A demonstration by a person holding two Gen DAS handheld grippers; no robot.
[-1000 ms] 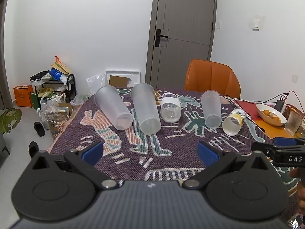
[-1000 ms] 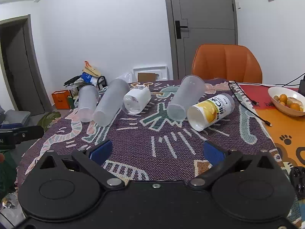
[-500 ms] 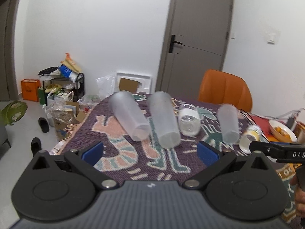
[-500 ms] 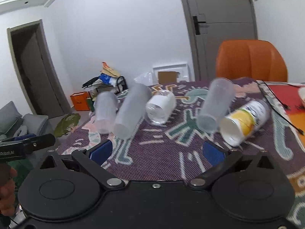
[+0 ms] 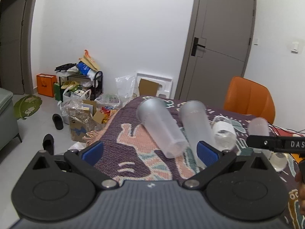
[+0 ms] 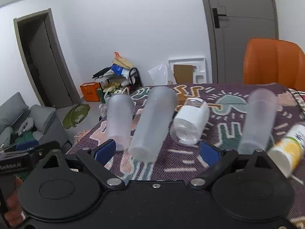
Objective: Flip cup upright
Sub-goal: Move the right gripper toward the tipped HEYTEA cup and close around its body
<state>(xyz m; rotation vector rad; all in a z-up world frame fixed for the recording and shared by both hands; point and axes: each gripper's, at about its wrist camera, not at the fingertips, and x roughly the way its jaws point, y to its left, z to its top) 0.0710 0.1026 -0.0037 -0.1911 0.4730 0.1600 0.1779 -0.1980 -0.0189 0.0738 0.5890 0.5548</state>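
Note:
Several cups lie on their sides in a row on the patterned tablecloth (image 5: pixel 133 152). From the left: a frosted cup (image 5: pixel 162 127) (image 6: pixel 119 120), a taller frosted cup (image 5: pixel 198 124) (image 6: pixel 152 124), a clear cup with a white band (image 6: pixel 190 122) (image 5: pixel 224 133), another frosted cup (image 6: pixel 257 124) and a yellow printed cup (image 6: pixel 287 150). My left gripper (image 5: pixel 149 151) is open and empty just in front of the leftmost cup. My right gripper (image 6: pixel 157 151) is open and empty, in front of the tall frosted cup and the banded cup.
An orange chair (image 6: pixel 274 63) stands behind the table by a grey door (image 5: pixel 221 43). Bags, boxes and a shoe rack (image 5: pixel 80 87) clutter the floor to the left, with a grey sofa (image 6: pixel 24 120). The right gripper's finger (image 5: pixel 276 144) crosses the left view.
Both grippers have swung left and moved closer to the cups. The left view now centres on the leftmost frosted cup; the right view on the tall and banded cups. No cup has moved.

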